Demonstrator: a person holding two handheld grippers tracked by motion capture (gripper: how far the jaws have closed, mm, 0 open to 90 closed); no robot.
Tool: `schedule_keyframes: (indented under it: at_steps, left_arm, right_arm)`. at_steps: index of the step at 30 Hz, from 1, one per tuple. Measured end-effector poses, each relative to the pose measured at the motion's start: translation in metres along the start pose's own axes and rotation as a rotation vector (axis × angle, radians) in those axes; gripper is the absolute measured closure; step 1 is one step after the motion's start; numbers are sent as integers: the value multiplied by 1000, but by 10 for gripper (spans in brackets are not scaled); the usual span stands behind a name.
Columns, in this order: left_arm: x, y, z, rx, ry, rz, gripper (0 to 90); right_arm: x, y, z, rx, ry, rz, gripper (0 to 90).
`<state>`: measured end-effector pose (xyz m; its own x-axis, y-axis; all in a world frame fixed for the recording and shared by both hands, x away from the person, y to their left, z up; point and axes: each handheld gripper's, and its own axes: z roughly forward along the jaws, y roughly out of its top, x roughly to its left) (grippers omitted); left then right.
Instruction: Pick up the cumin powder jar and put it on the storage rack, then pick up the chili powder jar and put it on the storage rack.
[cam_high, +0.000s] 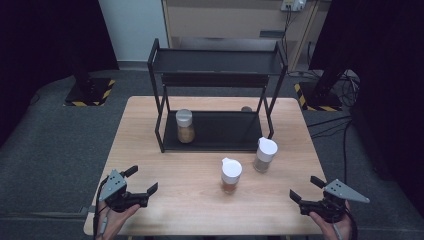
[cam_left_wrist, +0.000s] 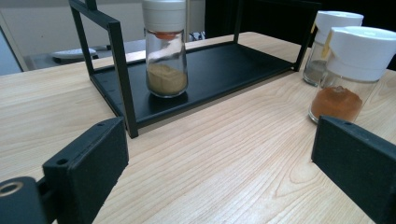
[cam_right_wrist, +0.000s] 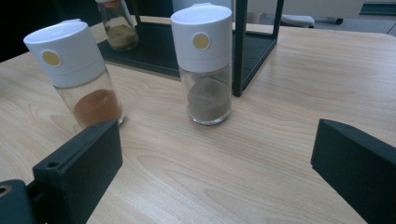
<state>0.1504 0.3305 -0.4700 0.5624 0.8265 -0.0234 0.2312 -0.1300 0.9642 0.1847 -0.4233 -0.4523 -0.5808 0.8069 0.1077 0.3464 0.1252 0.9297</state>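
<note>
A black two-tier metal rack (cam_high: 216, 131) stands at the back middle of the wooden table. On its lower shelf, at the left end, sits a glass jar of tan powder (cam_high: 185, 126) (cam_left_wrist: 165, 56). In front of the rack stand two white-capped shakers: one with orange-brown spice (cam_high: 231, 176) (cam_left_wrist: 348, 79) (cam_right_wrist: 81, 74) and one with grey-brown spice (cam_high: 263, 154) (cam_right_wrist: 205, 65) (cam_left_wrist: 327, 44). My left gripper (cam_high: 141, 180) (cam_left_wrist: 219, 172) is open near the front left edge. My right gripper (cam_high: 303, 188) (cam_right_wrist: 215, 172) is open near the front right. Both hold nothing.
The rack's upper shelf (cam_high: 218, 62) holds nothing. Behind the table are a wooden cabinet (cam_high: 235, 20), cables (cam_high: 345, 85) and two stand bases with yellow-black tape (cam_high: 90, 92). Bare table surface (cam_high: 200, 200) lies between the grippers.
</note>
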Motion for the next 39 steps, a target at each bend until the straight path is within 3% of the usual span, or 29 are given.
schedule_keyframes:
  at_steps: [5, 9, 15, 18, 39]
  left_arm:
    - [13, -7, 2, -1, -49, -18, 30]
    - [18, -12, 3, 13, -53, -27, 28]
    - [20, -17, 2, -3, -63, -15, 29]
    - [22, -18, 1, -10, -68, -29, 26]
    - [15, -18, -2, -18, -42, 17, 19]
  right_arm:
    - [0, 0, 0, 1, -2, -1, 25]
    - [0, 0, 1, 5, -4, 1, 24]
    - [0, 0, 1, 4, -1, 0, 25]
    - [0, 0, 1, 4, 3, 0, 25]
    - [0, 0, 2, 6, 0, 0, 25]
